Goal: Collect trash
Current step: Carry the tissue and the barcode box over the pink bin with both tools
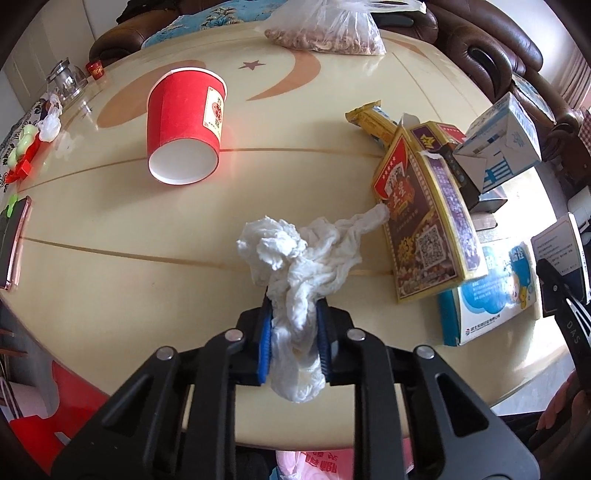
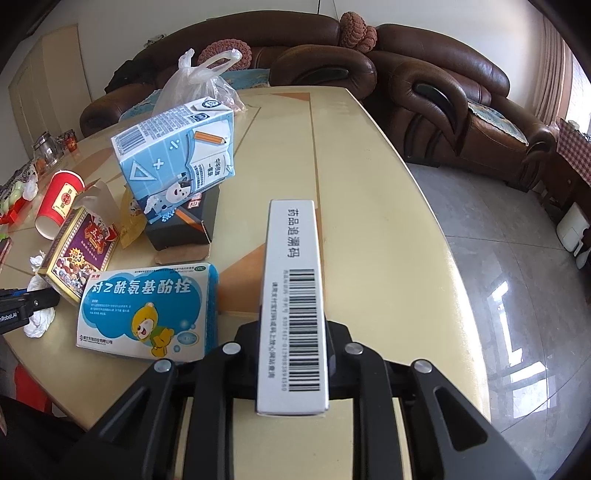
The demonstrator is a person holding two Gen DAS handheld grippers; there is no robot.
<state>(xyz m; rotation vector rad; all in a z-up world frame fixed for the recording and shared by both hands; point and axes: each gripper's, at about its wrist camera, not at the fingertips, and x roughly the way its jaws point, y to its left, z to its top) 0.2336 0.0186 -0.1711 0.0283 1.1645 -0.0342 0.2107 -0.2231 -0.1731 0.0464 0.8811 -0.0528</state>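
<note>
Your left gripper, bottom centre, is clamped on the tissue wad; your right gripper pinches the barcode box edge-on. Both look ready to bin.

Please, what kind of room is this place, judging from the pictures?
Most likely a home living room. Brown leather sofas stand behind a cream table, the floor is polished tile, and household clutter such as a red paper cup and a bag of nuts lies on the table.
</note>
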